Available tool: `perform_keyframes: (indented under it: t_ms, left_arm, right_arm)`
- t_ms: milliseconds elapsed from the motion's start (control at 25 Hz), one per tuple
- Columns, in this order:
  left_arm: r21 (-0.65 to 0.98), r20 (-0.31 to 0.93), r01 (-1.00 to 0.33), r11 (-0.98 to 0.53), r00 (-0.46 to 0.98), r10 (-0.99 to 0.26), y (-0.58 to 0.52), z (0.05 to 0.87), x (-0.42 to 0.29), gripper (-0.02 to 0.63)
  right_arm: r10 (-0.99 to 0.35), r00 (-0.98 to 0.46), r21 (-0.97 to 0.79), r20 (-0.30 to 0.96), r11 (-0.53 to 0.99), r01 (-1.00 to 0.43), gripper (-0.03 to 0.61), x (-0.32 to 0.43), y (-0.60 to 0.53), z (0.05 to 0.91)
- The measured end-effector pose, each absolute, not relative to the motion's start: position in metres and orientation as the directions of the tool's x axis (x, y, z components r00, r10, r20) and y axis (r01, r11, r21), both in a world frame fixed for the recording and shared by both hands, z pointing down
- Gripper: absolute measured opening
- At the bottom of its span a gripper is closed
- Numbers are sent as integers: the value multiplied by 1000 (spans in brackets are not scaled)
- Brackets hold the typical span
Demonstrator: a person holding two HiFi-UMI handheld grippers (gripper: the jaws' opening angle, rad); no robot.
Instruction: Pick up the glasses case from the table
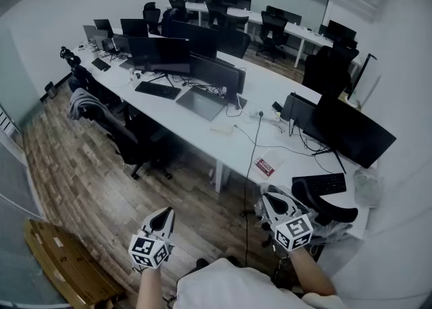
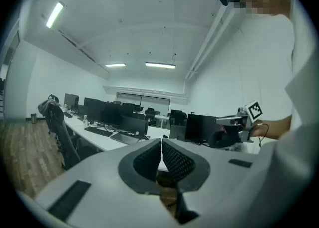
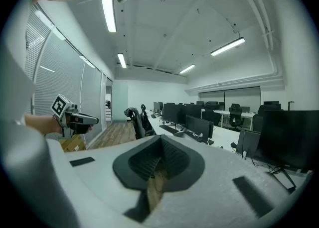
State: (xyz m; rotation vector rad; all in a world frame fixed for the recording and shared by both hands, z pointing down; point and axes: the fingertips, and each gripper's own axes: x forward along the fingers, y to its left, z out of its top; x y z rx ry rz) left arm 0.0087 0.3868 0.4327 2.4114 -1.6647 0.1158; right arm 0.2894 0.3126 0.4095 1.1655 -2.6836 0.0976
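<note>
No glasses case stands out for certain. A small pale oblong thing (image 1: 221, 127) lies on the long white table (image 1: 270, 92) near a laptop; it may be the case. Both grippers hover over the wooden floor, short of the table's near edge and close to the person's body. My left gripper (image 1: 165, 215) is shut with nothing between its jaws; the left gripper view shows its pads (image 2: 169, 158) meeting. My right gripper (image 1: 271, 199) is also shut and empty, nearer the table's right end. Each gripper shows in the other's view: the right gripper (image 2: 234, 120) and the left gripper (image 3: 79, 119).
Monitors (image 1: 158, 54), keyboards (image 1: 157, 90) and a red-and-white packet (image 1: 265, 166) sit on the table. Office chairs (image 1: 128, 135) stand along its near side, and a black cable (image 1: 246, 186) hangs off the edge. A cardboard box (image 1: 61, 260) lies on the floor at lower left.
</note>
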Motion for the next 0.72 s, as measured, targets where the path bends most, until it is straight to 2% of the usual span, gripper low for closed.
perform_keyframes:
  t_ms: [720]
  left_arm:
    - [149,184,-916,-373,397,-899,389,438,-15,11]
  right_arm:
    - [-744,-630,10,222,648,-761,0,265,318,411]
